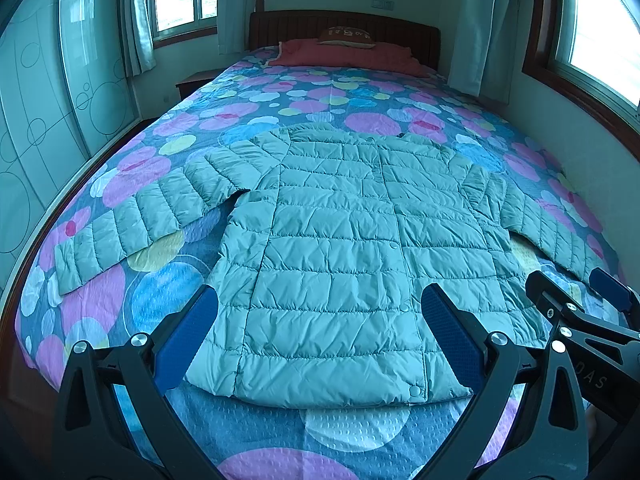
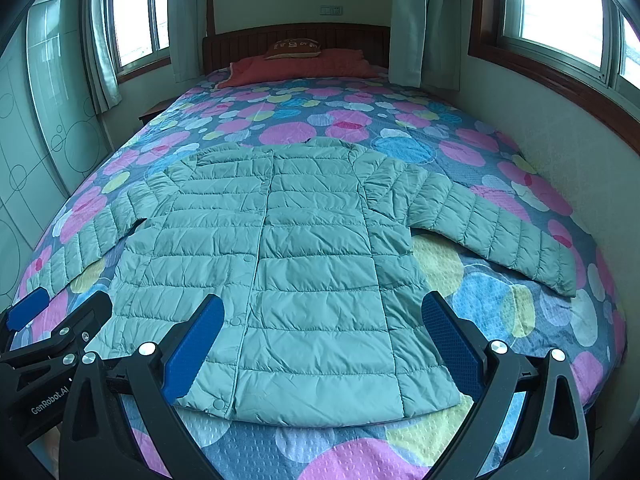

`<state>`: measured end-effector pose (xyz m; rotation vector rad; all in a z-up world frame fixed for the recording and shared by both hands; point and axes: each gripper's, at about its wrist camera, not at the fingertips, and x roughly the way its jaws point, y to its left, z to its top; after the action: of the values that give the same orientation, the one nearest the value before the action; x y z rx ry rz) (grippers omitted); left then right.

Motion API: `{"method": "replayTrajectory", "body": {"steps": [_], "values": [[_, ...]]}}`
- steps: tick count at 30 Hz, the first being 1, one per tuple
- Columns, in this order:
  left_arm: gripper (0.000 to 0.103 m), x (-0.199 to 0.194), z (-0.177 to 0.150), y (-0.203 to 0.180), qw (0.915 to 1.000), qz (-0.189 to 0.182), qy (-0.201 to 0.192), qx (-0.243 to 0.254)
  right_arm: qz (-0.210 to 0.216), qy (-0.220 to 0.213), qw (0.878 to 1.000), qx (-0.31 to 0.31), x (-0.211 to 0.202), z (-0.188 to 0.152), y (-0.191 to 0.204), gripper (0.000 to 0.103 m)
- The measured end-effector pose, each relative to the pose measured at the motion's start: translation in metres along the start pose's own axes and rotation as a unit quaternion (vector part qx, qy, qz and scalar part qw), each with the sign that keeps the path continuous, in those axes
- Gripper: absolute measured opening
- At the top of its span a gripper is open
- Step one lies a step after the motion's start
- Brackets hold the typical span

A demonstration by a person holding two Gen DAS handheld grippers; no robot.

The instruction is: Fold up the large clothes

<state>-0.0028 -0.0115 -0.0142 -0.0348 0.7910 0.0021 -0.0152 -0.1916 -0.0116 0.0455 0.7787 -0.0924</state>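
Note:
A pale green quilted puffer jacket (image 1: 340, 240) (image 2: 280, 260) lies flat on the bed, front up, snapped shut, both sleeves spread out to the sides. Its hem is nearest me, its collar toward the headboard. My left gripper (image 1: 320, 336) hovers open above the hem, blue pads wide apart, nothing between them. My right gripper (image 2: 320, 344) is open the same way over the hem's right half. Each gripper shows in the other's view: the right gripper (image 1: 580, 292) at the right edge, the left gripper (image 2: 60, 312) at the left edge.
The bed (image 1: 120, 312) carries a spread with pink, blue and yellow circles. A red blanket (image 1: 344, 58) and a brown cushion (image 1: 347, 35) sit by the wooden headboard. A patterned wardrobe (image 1: 48, 120) stands left, a wall with windows (image 2: 560, 12) right, and a nightstand (image 1: 194, 82) at the back left.

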Motion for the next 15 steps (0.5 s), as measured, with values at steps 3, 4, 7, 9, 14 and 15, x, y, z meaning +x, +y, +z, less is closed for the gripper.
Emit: {"method": "replayTrajectory", "body": {"steps": [3, 4, 7, 9, 14, 15], "values": [[0.101, -0.0001, 0.0001, 0.0016, 1.0000, -0.001, 0.000, 0.001, 0.000, 0.000, 1.000, 0.000, -0.0001, 0.0004, 0.0000, 0.098], [0.101, -0.0003, -0.0001, 0.0017, 1.0000, -0.001, 0.000, 0.001, 0.000, 0.000, 1.000, 0.000, -0.0002, 0.0003, 0.0004, 0.098], [0.101, -0.0002, 0.0003, 0.0016, 1.0000, -0.001, 0.000, 0.001, -0.001, -0.001, 1.000, 0.000, -0.0001, -0.0006, 0.0000, 0.098], [0.101, 0.0000, 0.0008, 0.0015, 1.0000, -0.001, 0.001, 0.000, 0.000, -0.001, 1.000, 0.000, -0.0002, -0.0009, 0.0003, 0.098], [0.101, 0.0000, 0.0003, 0.0012, 1.0000, -0.001, 0.001, 0.001, 0.000, -0.002, 1.000, 0.000, -0.0003, -0.0001, 0.0002, 0.098], [0.101, 0.0000, 0.0006, 0.0013, 1.0000, -0.001, 0.001, 0.000, 0.000, -0.001, 1.000, 0.000, -0.0002, 0.0007, -0.0005, 0.098]]}}
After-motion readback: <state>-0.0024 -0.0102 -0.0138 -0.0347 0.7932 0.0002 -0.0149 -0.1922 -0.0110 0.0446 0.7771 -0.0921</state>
